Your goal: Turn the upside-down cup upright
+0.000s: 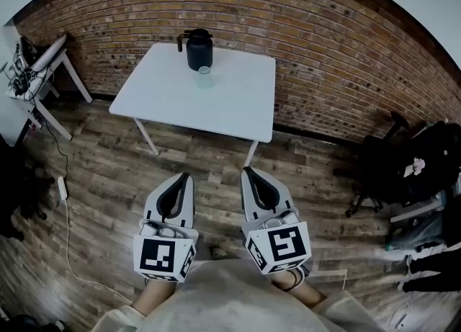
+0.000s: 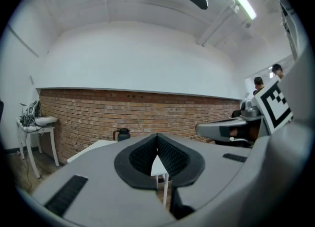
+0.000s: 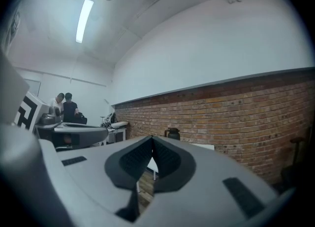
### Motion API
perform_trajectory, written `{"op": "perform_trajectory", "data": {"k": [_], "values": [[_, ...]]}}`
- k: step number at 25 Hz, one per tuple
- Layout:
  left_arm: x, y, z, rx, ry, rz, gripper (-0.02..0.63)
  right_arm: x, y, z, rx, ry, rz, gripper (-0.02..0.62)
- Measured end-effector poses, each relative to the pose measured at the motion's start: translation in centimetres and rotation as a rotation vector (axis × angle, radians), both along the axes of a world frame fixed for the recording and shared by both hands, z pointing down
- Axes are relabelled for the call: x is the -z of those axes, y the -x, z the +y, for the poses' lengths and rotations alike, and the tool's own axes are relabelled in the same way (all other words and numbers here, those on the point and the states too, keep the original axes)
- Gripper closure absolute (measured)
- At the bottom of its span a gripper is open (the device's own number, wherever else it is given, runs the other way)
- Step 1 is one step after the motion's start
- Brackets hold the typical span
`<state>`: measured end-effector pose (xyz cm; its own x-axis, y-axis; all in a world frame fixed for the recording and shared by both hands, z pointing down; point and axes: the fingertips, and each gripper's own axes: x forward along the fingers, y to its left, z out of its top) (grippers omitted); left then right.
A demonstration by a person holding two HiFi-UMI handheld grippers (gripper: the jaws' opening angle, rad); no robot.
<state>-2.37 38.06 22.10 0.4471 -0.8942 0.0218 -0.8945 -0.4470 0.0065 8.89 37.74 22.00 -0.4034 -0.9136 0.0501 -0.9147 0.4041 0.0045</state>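
Head view shows my left gripper [image 1: 185,176] and right gripper [image 1: 245,171] closed, empty; the small pale-green cup [image 1: 204,73] looks light, slippery, so I'd pinch its sidewall.

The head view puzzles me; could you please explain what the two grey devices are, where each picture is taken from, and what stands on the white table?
A person holds two two-jaw tools: the left hand-held gripper and the right hand-held gripper; the patterned cubes are part of them. The head view comes from a camera on the person's head, looking steeply down. Each gripper view comes from a camera riding on that tool, looking along its jaws. Both pairs of jaws are shut, holding nothing. Ahead, the white table carries a dark jug and, just in front of it, a small pale cup.
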Motion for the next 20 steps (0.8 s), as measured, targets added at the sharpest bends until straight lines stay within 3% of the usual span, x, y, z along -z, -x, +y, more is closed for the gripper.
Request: {"op": "perform_trajectory", "data": {"k": [11,20], "values": [[-1.2,1.0,-5.6,0.023,0.002,0.013,0.595,-1.0,0.8,-5.8,0.020,0.001,0.007,0.588],[-1.9,3.2,-18.8,-0.014,0.012,0.017,0.596,-1.2,4.0,-18.4,0.016,-0.015,0.014,0.588]]}}
